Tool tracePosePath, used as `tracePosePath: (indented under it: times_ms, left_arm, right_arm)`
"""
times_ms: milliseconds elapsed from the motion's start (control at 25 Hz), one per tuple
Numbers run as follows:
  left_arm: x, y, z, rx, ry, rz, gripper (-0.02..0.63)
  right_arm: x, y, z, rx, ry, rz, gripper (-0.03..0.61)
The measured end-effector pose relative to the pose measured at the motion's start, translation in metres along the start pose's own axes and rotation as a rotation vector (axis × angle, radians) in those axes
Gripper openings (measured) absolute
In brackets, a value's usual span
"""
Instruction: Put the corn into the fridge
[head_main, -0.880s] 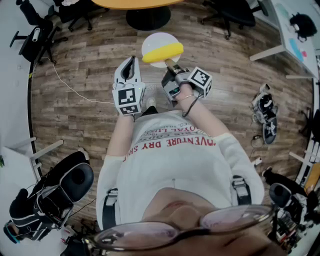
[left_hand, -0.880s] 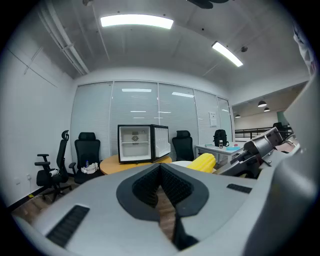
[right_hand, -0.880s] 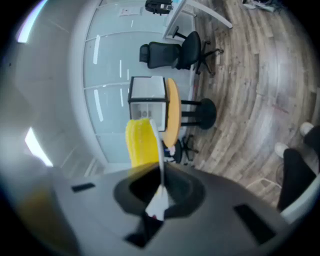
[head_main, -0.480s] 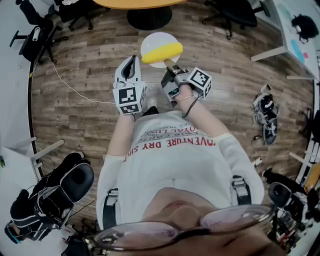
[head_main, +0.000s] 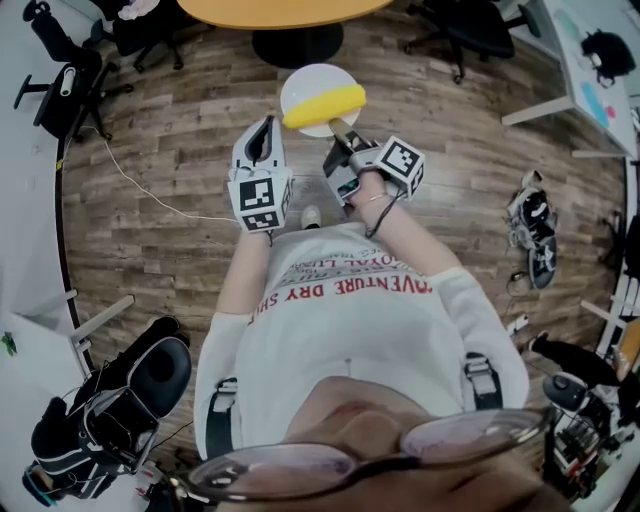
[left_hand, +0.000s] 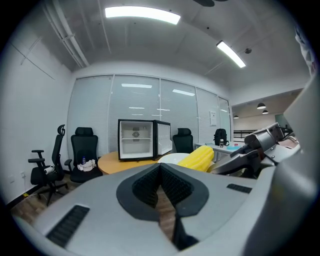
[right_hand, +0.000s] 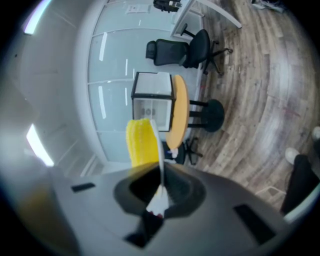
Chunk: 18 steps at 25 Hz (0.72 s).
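Corn (head_main: 324, 104) lies on a white plate (head_main: 303, 80), which we see held above the wooden floor (head_main: 170, 140) with its rim pinched by the right tool (head_main: 338, 130). The left tool (head_main: 262, 128) beside it is closed and empty. Ahead, the fridge (left_hand: 143, 140) stands open on a round worktop (left_hand: 114, 162).

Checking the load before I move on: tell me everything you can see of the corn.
The corn is one whole yellow cob with ridged kernel rows, plastic-looking, lying on its side across the near edge of a white plate. Only the plate bears it; the right gripper is shut on the plate's rim just beside it.
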<state>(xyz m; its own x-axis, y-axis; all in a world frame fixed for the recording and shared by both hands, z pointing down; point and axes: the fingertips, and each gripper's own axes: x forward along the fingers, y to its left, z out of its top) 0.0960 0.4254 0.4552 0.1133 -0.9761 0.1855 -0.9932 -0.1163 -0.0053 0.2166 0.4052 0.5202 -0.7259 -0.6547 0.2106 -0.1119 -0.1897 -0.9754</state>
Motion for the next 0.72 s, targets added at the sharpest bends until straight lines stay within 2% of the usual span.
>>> tracePosePath:
  times_ms: [360,560,720]
  left_arm:
    - [0.028,0.053,0.023,0.011,-0.049,-0.022,0.025]
    - [0.039,0.077,0.028,-0.005,-0.086,-0.010,0.026]
    - [0.061,0.091,0.029,-0.005,-0.084,0.009,0.026]
  right_arm:
    - [0.051,0.023,0.004,0.011,-0.046,0.010,0.034]
    - [0.078,0.031,0.004,-0.010,-0.035,0.008,0.034]
    - [0.106,0.033,0.015,-0.009,-0.010,-0.003,0.034]
